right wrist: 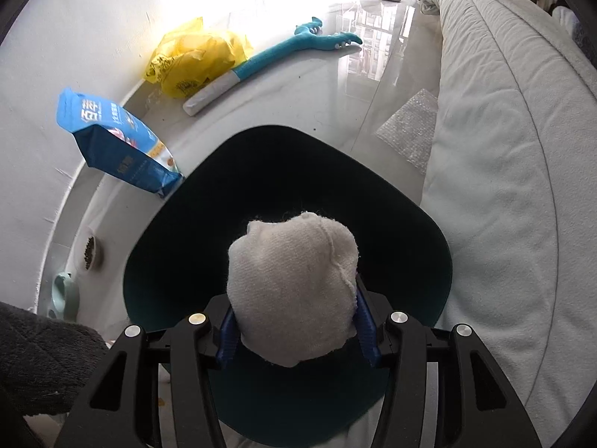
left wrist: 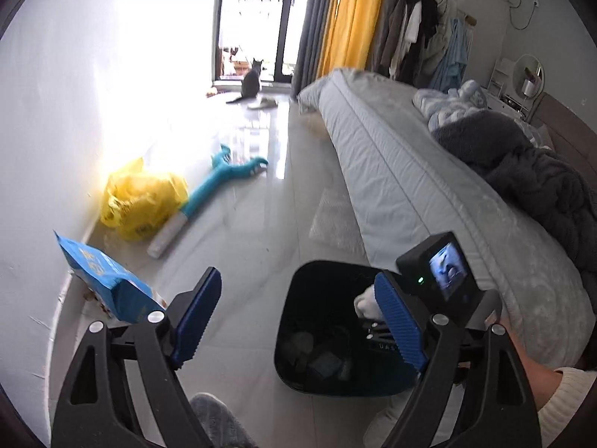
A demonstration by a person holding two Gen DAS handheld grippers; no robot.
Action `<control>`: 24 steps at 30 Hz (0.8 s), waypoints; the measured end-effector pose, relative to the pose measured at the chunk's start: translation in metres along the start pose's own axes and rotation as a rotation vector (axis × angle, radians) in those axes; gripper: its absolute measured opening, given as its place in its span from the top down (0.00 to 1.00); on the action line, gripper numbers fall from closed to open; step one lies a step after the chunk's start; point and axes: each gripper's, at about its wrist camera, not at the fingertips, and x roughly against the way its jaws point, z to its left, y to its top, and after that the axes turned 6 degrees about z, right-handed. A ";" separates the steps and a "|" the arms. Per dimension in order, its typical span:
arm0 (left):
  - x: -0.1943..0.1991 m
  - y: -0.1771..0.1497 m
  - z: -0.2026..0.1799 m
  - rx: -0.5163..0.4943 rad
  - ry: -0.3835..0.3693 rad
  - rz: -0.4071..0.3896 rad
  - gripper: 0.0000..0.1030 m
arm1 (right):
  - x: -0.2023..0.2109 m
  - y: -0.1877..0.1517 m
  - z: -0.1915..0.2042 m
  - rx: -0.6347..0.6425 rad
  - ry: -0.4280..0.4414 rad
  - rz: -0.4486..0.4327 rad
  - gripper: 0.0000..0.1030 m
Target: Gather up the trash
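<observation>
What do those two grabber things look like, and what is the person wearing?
Both the left gripper and the right gripper have black frames with triangular cut-outs, silver round bolts and ribbed blue pads. The right carries a small camera with a lit screen. The person's sleeve is cream knit.

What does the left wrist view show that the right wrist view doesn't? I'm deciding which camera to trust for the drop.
Only the left wrist view shows the open left gripper, the hanging clothes and trash already inside the bin. Only the right wrist view shows the right gripper clamping the white cloth wad, plus the pet bowls. Both show the bin, blue bag, yellow bag, cat and bed.
</observation>
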 end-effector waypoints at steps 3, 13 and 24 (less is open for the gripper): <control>0.020 0.002 -0.005 -0.006 0.018 -0.048 0.15 | -0.004 -0.001 0.001 0.005 -0.030 0.016 0.44; 0.078 0.003 -0.015 -0.030 0.031 -0.199 0.07 | 0.023 -0.016 0.009 -0.030 -0.062 -0.055 0.23; 0.082 -0.004 -0.040 -0.053 0.026 -0.231 0.06 | 0.104 -0.047 -0.008 -0.055 -0.003 -0.249 0.16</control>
